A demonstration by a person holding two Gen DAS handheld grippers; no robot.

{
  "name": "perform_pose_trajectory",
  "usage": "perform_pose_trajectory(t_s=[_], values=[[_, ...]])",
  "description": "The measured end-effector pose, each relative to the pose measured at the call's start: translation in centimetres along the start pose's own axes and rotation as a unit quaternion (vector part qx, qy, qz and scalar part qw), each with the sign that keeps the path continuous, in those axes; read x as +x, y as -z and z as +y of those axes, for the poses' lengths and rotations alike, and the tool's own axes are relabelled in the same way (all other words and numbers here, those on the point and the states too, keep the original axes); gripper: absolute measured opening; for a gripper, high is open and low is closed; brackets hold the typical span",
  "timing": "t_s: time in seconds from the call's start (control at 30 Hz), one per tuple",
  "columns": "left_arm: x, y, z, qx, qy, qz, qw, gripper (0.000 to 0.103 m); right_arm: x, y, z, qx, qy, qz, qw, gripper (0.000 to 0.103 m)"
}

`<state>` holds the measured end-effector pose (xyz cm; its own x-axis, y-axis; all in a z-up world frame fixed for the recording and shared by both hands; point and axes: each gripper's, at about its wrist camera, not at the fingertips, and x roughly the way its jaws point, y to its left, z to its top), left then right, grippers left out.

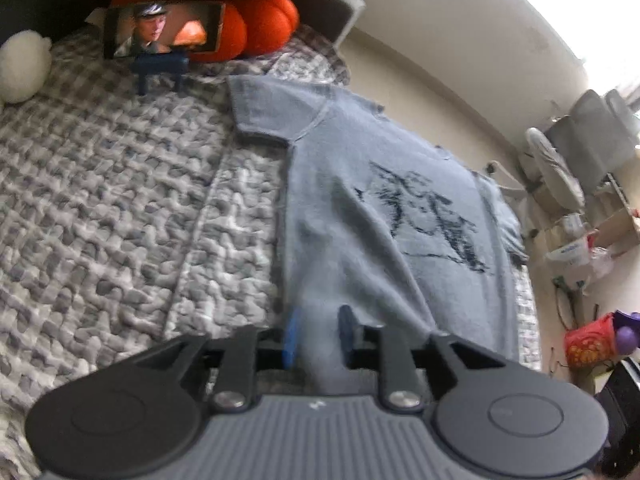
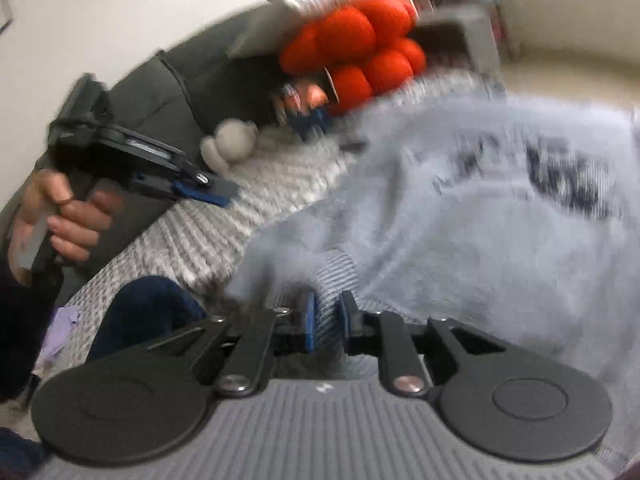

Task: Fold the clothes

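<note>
Bed (image 1: 120, 200) with a grey-and-white checked quilt carries the work. Light blue knit T-shirt (image 1: 360, 184) lies spread on it, dark print facing up, 1 short sleeve (image 1: 264, 108) flat toward the head end, body mostly smooth with a ridge of cloth rising toward the near hem.

Left hand-held gripper (image 1: 320, 338): blue pads closed onto a bunch of the shirt's hem, cloth pinched between them and pulled up off the quilt.

Right hand-held gripper (image 2: 326, 320): pads drawn in on a ribbed band of the same shirt (image 2: 480, 220), apparently hem or cuff; the view is motion-blurred, so which edge cannot be told. The left gripper shows in this view, held in the person's hand (image 2: 68, 216), off to the side above the quilt.

Clutter at the head end: orange knot cushion (image 1: 240, 0), phone on a blue stand (image 1: 160, 32), white plush toy (image 1: 22, 64).

Judgement: both grips on shirt edges, garment open with no crease laid across the print. This fits a lift to carry the hem over toward the shoulders, or a tug to flatten the shirt before a fold; the frames do not settle which. Either way both grips must hold level and the edge stay taut, or the knit will sag and bunch.
</note>
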<state>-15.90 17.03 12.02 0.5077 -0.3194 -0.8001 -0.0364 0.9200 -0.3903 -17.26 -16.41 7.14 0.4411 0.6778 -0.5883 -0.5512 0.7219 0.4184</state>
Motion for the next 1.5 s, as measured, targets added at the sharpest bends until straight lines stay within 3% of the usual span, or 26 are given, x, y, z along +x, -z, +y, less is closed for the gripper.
perform_pose_trajectory(t_s=[0.13,0.2,0.5,0.63,0.77,0.8,0.83,0.9,0.93,0.97,1.2,1.4,1.5], values=[[1.4,1.3,0.6,0.014,-0.014,0.019,0.9996,0.038,-2.0,1.2,-1.6,0.036,0.062,-0.014,0.997,0.048],[1.9,2.1,0.4,0.025,-0.025,0.025,0.9991,0.039,-2.9,1.8,-2.4,0.054,0.092,-0.021,0.994,0.065],[5.1,6.0,-1.7,0.082,-0.028,0.05,0.995,0.039,-7.8,4.6,-6.5,0.151,0.219,-0.05,0.963,0.065],[6.9,6.7,-2.1,0.083,-0.052,0.056,0.9936,0.039,-8.6,6.0,-7.4,0.169,0.27,-0.03,0.947,0.06],[8.7,7.6,-2.1,0.079,-0.073,0.058,0.9925,0.038,-7.6,7.9,-7.9,0.184,0.273,0.008,0.944,0.04],[8.8,7.7,-2.2,0.079,-0.076,0.056,0.9924,0.034,-7.1,8.2,-7.7,0.181,0.274,0.018,0.944,0.033],[8.8,7.8,-2.4,0.079,-0.076,0.053,0.9925,0.02,-6.5,8.5,-7.6,0.177,0.276,0.026,0.944,0.03],[8.5,7.7,-2.2,0.071,-0.071,0.052,0.9936,0.005,-5.6,8.6,-7.2,0.159,0.289,0.035,0.943,0.024],[8.3,7.5,-2.1,0.065,-0.067,0.052,0.9942,0.004,-5.6,8.4,-7.1,0.152,0.294,0.034,0.943,0.021],[8.0,7.5,-2.0,0.062,-0.065,0.051,0.9947,0.004,-6.0,8.2,-7.0,0.152,0.292,0.03,0.944,0.007],[3.4,7.4,-1.4,0.095,-0.058,0.026,0.9935,0.004,-11.1,6.5,-5.6,0.125,0.301,-0.01,0.945,0.006],[4.7,8.5,-1.6,0.112,-0.07,0.051,0.99,0.003,-9.6,7.4,-6.2,0.12,0.305,0.038,0.944,0.006],[3.9,9.0,-1.6,0.116,-0.07,0.046,0.9896,0.003,-9.8,7.8,-5.6,0.114,0.311,0.039,0.943,0.006]])
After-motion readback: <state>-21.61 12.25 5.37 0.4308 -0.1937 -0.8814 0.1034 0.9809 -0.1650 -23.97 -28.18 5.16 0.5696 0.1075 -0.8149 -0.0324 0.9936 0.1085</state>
